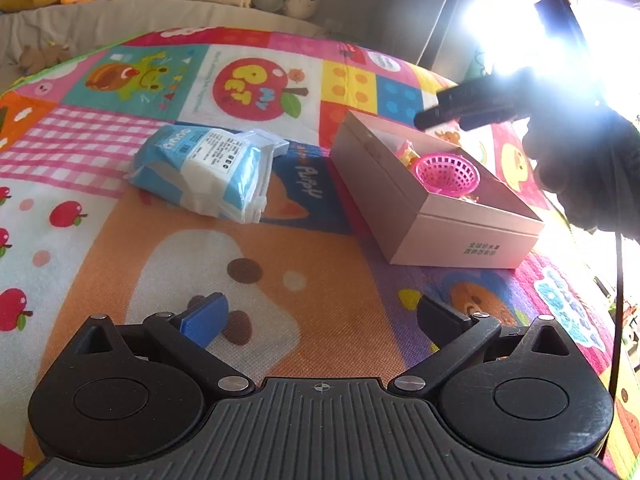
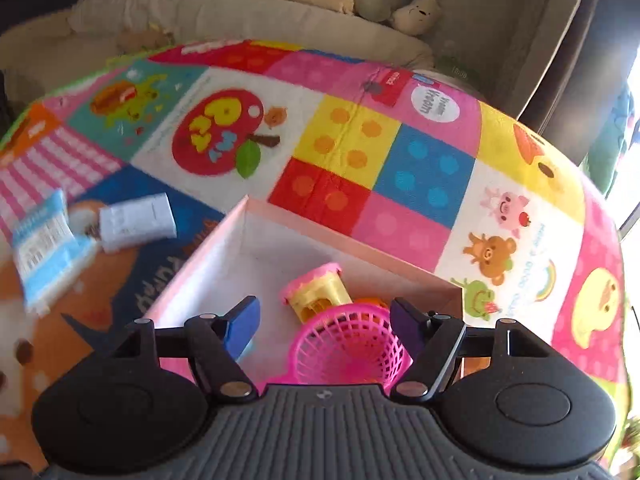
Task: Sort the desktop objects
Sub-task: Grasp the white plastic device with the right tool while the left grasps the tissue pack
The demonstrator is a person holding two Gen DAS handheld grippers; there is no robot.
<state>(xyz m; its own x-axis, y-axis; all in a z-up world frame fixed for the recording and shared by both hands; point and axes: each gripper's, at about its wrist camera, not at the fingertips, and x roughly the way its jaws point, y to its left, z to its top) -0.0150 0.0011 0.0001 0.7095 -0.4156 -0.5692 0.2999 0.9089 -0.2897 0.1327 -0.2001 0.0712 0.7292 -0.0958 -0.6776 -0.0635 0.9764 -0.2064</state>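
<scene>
Pink plastic marks the basket, lying on its side in the open box next to a yellow-and-pink toy, so these pieces look already sorted. Above it, the right gripper has its jaws apart around the basket's rim with the pads off it, gripping nothing. Left of the box on the mat, a tissue pack and a small white box lie unsorted. Over the mat, the left gripper hangs wide open and empty, probably placed to take the pack.
</scene>
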